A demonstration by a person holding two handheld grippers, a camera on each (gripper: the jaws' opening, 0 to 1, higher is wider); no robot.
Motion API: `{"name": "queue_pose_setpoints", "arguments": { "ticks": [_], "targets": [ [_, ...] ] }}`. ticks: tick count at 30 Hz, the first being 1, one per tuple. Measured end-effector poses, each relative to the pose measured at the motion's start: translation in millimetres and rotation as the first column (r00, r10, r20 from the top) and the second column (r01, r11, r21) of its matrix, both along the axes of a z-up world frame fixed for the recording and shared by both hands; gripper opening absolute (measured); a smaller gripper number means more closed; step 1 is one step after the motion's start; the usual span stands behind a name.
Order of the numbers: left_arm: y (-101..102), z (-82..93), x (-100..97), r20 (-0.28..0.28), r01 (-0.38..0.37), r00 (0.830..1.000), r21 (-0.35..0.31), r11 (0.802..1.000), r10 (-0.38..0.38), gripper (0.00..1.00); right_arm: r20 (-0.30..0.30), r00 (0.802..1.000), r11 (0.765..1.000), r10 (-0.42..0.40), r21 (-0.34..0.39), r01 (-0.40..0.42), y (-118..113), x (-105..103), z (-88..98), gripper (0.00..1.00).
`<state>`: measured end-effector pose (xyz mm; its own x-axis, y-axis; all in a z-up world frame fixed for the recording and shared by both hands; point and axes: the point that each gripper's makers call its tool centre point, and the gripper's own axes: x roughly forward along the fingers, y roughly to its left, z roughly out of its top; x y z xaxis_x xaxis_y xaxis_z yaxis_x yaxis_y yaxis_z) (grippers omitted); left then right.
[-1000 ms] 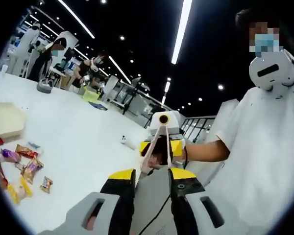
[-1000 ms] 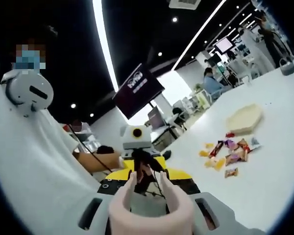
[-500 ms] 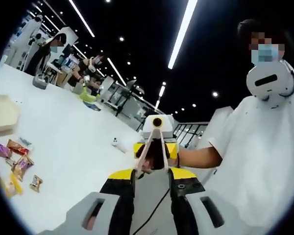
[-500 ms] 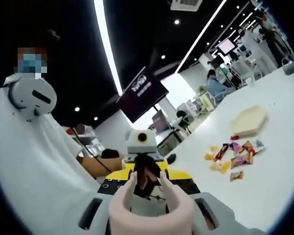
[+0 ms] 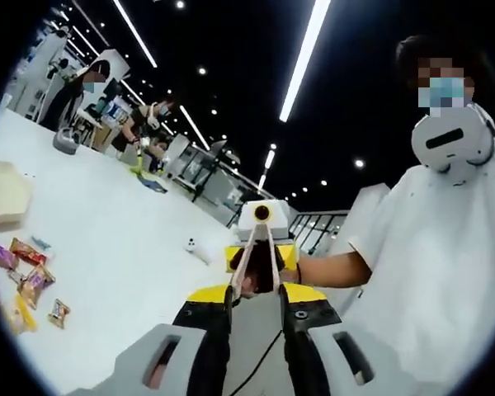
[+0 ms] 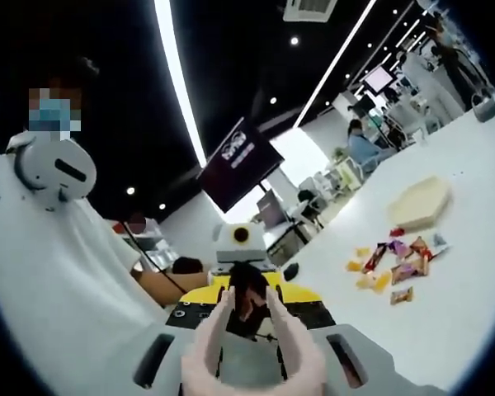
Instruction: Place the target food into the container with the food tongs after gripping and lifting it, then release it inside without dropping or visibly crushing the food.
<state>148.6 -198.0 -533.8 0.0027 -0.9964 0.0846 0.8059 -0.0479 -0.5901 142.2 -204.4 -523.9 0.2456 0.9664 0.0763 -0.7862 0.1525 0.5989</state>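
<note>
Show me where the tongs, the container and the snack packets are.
tongs [image 6: 252, 351], right gripper view, on the pink looped end
container [image 6: 417, 201], right gripper view, on its beige top face
snack packets [image 6: 393, 262], right gripper view, on the middle of the heap

One container [image 6: 418, 202], several snack packets [image 6: 393, 266]

The two claws are held facing each other, raised level in front of the person's chest. The left claw [image 5: 255, 297] is seen with jaws slightly parted and nothing between them; the right claw [image 6: 249, 304] is closed on pink food tongs [image 6: 252, 351]. A bare forearm [image 5: 334, 268] is extended behind the right claw.
</note>
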Motion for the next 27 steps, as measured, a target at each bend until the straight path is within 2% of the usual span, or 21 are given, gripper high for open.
{"name": "queue_pose_setpoints", "arguments": {
  "ticks": [3,4,9,15,27],
  "targets": [
    [1,10.8,6.0,-0.007,-0.024,1.000,-0.048,0.999,0.023,0.21,-0.004,1.000,1.000,0.014,-0.015,-0.015,2,-3,-2.9,0.24],
    [1,13.9,7.8,-0.005,-0.031,1.000,-0.057,0.998,0.031,0.21,0.017,1.000,1.000,-0.012,-0.004,0.012,3,-1,0.1,0.24],
    [-3,7.4,1.4,-0.003,-0.011,1.000,-0.019,1.000,0.011,0.21,0.006,1.000,1.000,0.003,-0.027,-0.003,4,-1,-4.6,0.24],
    [-3,-1.0,-2.3,-0.008,0.000,1.000,0.005,1.000,0.000,0.22,0.006,1.000,1.000,-0.009,-0.003,0.009,4,6,1.8,0.24],
    [0,-2.5,0.8,-0.015,-0.013,1.000,-0.002,1.000,0.013,0.23,-0.024,1.000,1.000,0.006,-0.016,-0.006,7,6,-2.5,0.25]
  ]
}}
